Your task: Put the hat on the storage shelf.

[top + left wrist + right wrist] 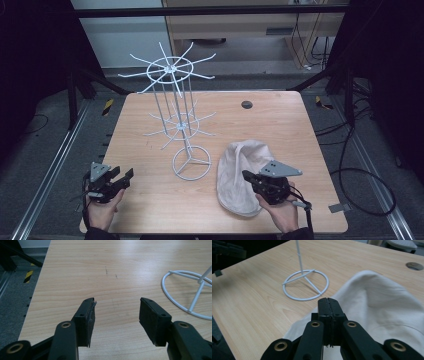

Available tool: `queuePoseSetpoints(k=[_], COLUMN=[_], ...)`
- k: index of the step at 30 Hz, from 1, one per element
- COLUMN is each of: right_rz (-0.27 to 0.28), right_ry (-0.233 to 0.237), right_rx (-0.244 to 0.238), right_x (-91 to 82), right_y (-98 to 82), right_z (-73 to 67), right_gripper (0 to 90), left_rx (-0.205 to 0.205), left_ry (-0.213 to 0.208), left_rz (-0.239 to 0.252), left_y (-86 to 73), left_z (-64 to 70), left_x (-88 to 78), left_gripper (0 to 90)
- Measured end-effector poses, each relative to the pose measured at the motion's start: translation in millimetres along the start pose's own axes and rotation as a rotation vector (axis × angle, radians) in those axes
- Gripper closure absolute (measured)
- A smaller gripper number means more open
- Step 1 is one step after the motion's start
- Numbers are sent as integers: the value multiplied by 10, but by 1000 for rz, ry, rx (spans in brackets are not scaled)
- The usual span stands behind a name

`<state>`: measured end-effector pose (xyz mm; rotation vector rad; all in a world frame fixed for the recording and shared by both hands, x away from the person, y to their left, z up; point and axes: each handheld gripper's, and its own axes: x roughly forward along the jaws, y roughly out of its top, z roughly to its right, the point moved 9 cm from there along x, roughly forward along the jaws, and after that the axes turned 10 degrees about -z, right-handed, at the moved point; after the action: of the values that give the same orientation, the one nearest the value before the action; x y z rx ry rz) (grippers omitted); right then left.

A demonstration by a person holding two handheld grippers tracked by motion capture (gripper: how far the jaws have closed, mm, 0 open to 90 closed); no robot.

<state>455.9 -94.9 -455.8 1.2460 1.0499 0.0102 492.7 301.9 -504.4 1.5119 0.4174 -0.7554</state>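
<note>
**Shut right gripper poised over a pale cap beside a white wire rack**

A white wire rack [180, 120] is stood near the middle of a wooden table [280, 130], and every place below is given relative to it. Its ring base [192, 163] is seen on the near side of its pole, with two tiers of spoke-like hooks raised above.

A pale, cream-coloured cloth cap [240, 175] is laid flat on the table just to the right of the rack's base, close to it but apart from it as far as the high view shows. It is spread from beside the ring towards the table's near edge.

The right gripper [248, 175] is held over the near part of the cap, to the right of the rack's base. In the right gripper view its jaws are seen pressed flat together [329, 305], with no cloth between the pads; whether the tips touch the cap [382, 302] below them cannot be told for certain, as the cloth there is blurred.

The left gripper [126, 175] is held well to the left of the rack's base, above bare table near the front edge. Its jaws are parted to a moderate gap [117, 312], and nothing is gripped between them; only wood grain is seen there, with the ring base [175, 290] off to one side.
</note>
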Motion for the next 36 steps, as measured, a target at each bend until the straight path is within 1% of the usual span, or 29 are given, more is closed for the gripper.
queuePoseSetpoints(k=[5, 6, 7, 8, 9, 11, 12, 17, 20, 29, 33, 36], right_rz=[-26, -40, -40, -55, -55, -70, -84, -103, -128, -170, -189, -195], right_ry=[26, 41, 41, 49, 49, 56, 62, 73, 76, 83, 71, 69], right_rx=[-19, -25, -25, -34, -34, -43, -48, -56, -65, -65, -67, -54], right_x=[153, 211, 211, 267, 267, 326, 383, 465, 520, 561, 549, 528], right_y=[5, -6, -6, -23, -23, -43, -64, -93, -127, -213, -253, -285], right_z=[-136, -183, -183, -227, -227, -261, -292, -351, -391, -390, -351, -311], right_gripper=[900, 900, 900, 900, 900, 900, 900, 900, 900, 900, 900, 900], left_rx=[2, 3, 4, 4, 5, 6, 6, 5, 4, 5, 4, 2], left_ry=[7, 10, 14, 17, 20, 21, 22, 23, 22, 30, 32, 32], left_rz=[0, 0, -1, -2, -3, -6, -7, -6, -5, -6, -5, -7], left_y=[0, 1, 1, 0, 0, -4, -5, -4, -4, -4, -4, -3], left_z=[-9, -11, -14, -16, -20, -22, -22, -25, -30, -42, -51, -55], left_x=[1, 2, 3, 6, 8, 14, 15, 7, 7, 4, -1, 5], left_gripper=[462, 460, 460, 452, 452, 445, 443, 440, 438, 425, 421, 417])
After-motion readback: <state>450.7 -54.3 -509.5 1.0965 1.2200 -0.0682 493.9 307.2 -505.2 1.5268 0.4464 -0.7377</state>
